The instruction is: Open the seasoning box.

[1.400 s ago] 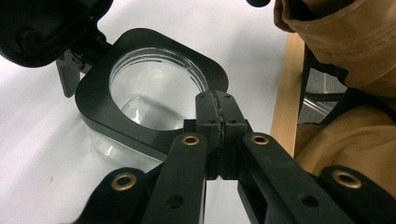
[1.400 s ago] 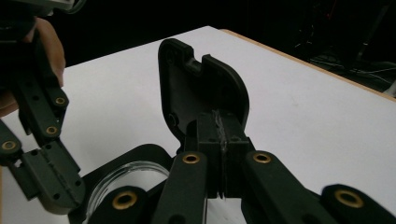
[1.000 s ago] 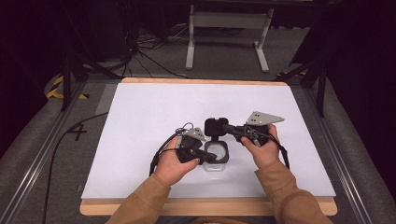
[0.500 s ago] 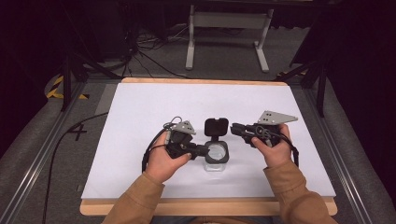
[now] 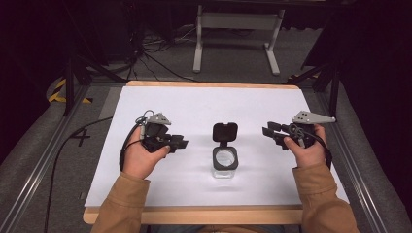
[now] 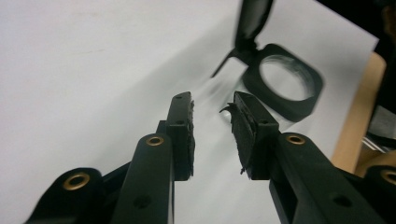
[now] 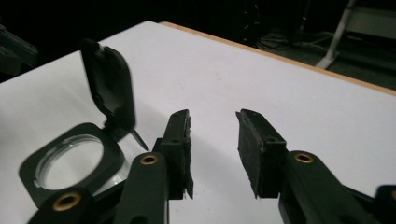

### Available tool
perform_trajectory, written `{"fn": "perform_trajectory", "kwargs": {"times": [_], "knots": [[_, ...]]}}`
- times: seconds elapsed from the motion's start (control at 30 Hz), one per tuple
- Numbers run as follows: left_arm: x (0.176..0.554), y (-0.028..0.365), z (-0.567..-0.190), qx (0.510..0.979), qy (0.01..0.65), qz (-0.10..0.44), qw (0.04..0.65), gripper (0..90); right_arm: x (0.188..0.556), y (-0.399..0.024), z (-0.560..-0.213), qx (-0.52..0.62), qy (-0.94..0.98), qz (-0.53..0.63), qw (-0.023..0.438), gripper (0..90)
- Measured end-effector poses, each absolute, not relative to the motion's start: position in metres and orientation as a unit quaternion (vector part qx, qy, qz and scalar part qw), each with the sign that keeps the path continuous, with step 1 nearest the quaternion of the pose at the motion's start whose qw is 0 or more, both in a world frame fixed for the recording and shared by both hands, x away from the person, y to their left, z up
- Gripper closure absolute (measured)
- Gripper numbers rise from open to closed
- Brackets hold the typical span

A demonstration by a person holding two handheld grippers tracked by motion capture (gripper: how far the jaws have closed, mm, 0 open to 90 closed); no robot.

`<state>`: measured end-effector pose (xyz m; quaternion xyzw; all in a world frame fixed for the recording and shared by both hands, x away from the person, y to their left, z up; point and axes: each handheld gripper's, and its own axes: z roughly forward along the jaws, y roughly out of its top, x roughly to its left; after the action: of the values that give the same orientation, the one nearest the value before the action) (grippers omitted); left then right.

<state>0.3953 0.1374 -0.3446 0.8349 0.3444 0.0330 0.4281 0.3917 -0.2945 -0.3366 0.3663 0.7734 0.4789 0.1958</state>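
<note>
Container [image 5: 225, 163] with a clear body and black flip lid stands mid-table on the white sheet [image 5: 204, 107], lid tipped up, likely left open for access. Left gripper [image 5: 178, 142] and right gripper [image 5: 268, 131] flank it, well apart, pointing inward. Left gripper view: jaws parted, empty. Right gripper view: likewise parted, empty.
</note>
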Motion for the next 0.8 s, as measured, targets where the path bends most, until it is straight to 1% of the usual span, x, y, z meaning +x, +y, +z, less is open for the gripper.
{"fn": "perform_trajectory", "kwargs": {"times": [0.13, 0.3, 0.4, 0.47, 0.53, 0.6, 0.8], "knots": [[0.402, 0.154, -0.35, 0.83, 0.364, 0.044, 0.42, 65.2, 0.397, -0.305, -0.34, 0.387, 0.778, 0.456, 0.195, 59.9], [0.411, 0.17, -0.362, 0.824, 0.391, 0.042, 0.408, 63.0, 0.405, -0.317, -0.35, 0.412, 0.781, 0.423, 0.202, 57.5], [0.417, 0.177, -0.371, 0.82, 0.401, 0.045, 0.406, 61.4, 0.41, -0.324, -0.358, 0.428, 0.78, 0.409, 0.202, 54.1], [0.421, 0.18, -0.378, 0.822, 0.403, 0.05, 0.399, 58.8, 0.414, -0.328, -0.363, 0.436, 0.778, 0.405, 0.2, 50.4], [0.425, 0.182, -0.384, 0.824, 0.401, 0.058, 0.395, 54.5, 0.417, -0.332, -0.369, 0.444, 0.778, 0.398, 0.198, 48.6], [0.429, 0.185, -0.392, 0.825, 0.412, 0.056, 0.383, 53.7, 0.421, -0.337, -0.374, 0.453, 0.775, 0.394, 0.198, 46.4], [0.436, 0.192, -0.409, 0.823, 0.429, 0.044, 0.369, 50.8, 0.43, -0.349, -0.394, 0.477, 0.773, 0.373, 0.189, 45.2]]}}
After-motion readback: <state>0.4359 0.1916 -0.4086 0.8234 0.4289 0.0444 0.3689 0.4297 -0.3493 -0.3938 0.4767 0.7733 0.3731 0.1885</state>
